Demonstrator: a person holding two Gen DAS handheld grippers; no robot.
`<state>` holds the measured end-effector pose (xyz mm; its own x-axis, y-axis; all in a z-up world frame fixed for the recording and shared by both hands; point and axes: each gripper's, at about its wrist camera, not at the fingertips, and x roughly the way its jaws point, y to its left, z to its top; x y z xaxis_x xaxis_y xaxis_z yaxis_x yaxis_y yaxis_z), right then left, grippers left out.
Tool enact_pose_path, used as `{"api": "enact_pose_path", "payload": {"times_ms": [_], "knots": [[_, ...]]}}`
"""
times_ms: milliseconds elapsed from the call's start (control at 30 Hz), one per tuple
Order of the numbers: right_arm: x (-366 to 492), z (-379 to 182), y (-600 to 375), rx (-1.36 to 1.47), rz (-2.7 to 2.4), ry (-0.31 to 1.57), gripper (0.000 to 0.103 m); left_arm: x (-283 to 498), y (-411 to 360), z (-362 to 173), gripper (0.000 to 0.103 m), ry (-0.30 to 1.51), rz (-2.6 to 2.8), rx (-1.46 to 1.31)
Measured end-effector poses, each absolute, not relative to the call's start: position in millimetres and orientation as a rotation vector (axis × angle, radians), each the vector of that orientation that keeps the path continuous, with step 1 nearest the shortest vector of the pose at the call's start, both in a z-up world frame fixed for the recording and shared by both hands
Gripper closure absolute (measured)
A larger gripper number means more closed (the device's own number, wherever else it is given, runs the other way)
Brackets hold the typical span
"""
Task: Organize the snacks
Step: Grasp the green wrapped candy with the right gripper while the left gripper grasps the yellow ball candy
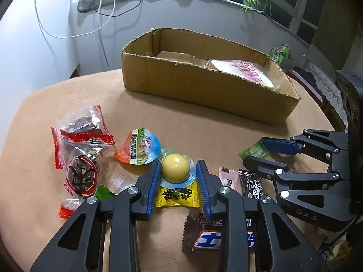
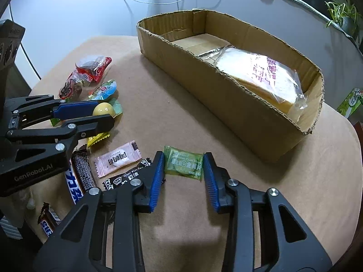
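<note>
While both pairs of tongs sit low over the tan cloth-covered worktop (image 2: 181, 117), each stands released, straddling a snack without pinching it. The left tongs (image 1: 175, 172) bracket a yellow egg-shaped dome in a clear blister pack (image 1: 175, 168), a slim gap showing on each side. The right tongs (image 2: 183, 165) flank a small green foil candy sachet (image 2: 183, 165), its crimped edges just clear of the blue pads (image 2: 156, 179). Ahead of both lies a shallow brown cardboard box (image 2: 238, 104) with torn rims, a wrapped bread loaf (image 2: 261, 72) filling its right end; bare worktop stretches between tongs and box. Other wrapped snacks crowd left of the right tongs.
</note>
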<state>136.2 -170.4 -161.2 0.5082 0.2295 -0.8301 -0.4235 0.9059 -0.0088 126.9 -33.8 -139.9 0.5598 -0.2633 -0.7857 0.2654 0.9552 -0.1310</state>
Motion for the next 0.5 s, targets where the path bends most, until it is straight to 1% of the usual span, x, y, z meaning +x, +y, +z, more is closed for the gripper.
{"api": "enact_pose_path", "payload": {"times_ms": [333, 367, 400, 500], "knots": [[128, -156, -178, -0.187, 0.403, 0.956, 0.078, 119, -25, -128, 0.074, 0.901, -0.320, -0.047], [127, -155, -179, -0.183, 0.405, 0.956, 0.089, 117, -25, -126, 0.074, 0.897, -0.317, -0.051], [125, -153, -179, -0.181, 0.408, 0.949, 0.091, 117, -24, -125, 0.074, 0.893, -0.318, -0.056], [126, -152, -178, -0.200, 0.394, 0.950, 0.091, 114, -23, -121, 0.075, 0.882, -0.318, -0.066]]}}
